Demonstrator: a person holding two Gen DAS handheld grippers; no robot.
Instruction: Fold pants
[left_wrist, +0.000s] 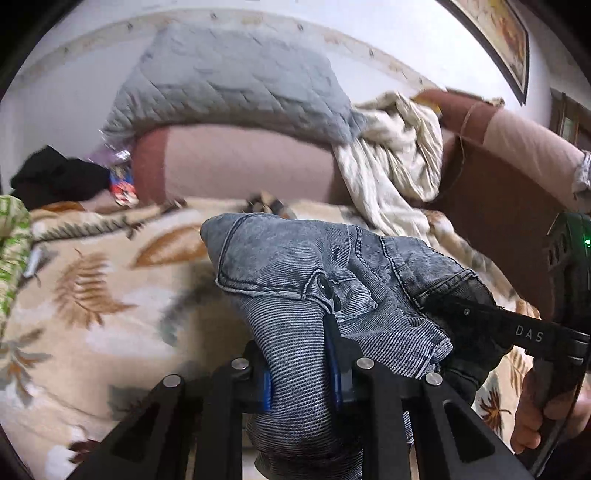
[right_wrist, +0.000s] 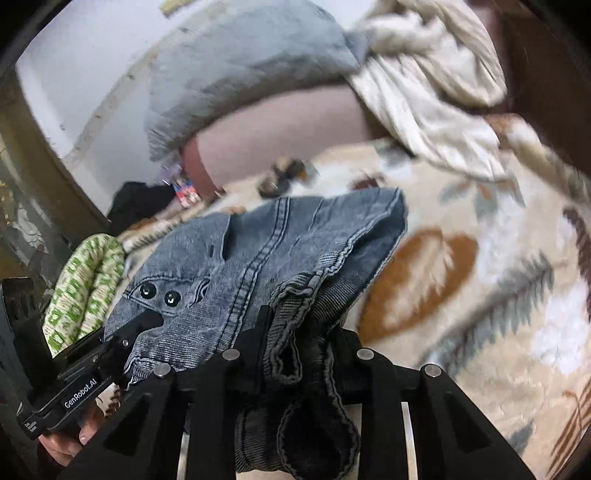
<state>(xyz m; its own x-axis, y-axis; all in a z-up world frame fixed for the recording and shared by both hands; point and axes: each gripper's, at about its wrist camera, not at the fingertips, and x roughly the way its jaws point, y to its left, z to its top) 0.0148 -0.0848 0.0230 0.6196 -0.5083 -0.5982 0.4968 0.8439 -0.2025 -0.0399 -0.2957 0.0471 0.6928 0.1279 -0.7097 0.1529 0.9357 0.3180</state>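
Two hand-held grippers (left_wrist: 299, 373) (right_wrist: 295, 354), one pants (left_wrist: 332, 266).

The pants (left_wrist: 295, 266) are grey washed denim with a ribbed knit band and two dark snap buttons (right_wrist: 157, 293); they are bunched and lifted above the bed (left_wrist: 92, 295), near its middle; part of the cloth hangs down in folds.

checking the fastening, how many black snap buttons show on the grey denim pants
2. Both sit side by side on a flap of the grey denim pants: one black snap button to the left, the other right beside it. Folds may hide more.
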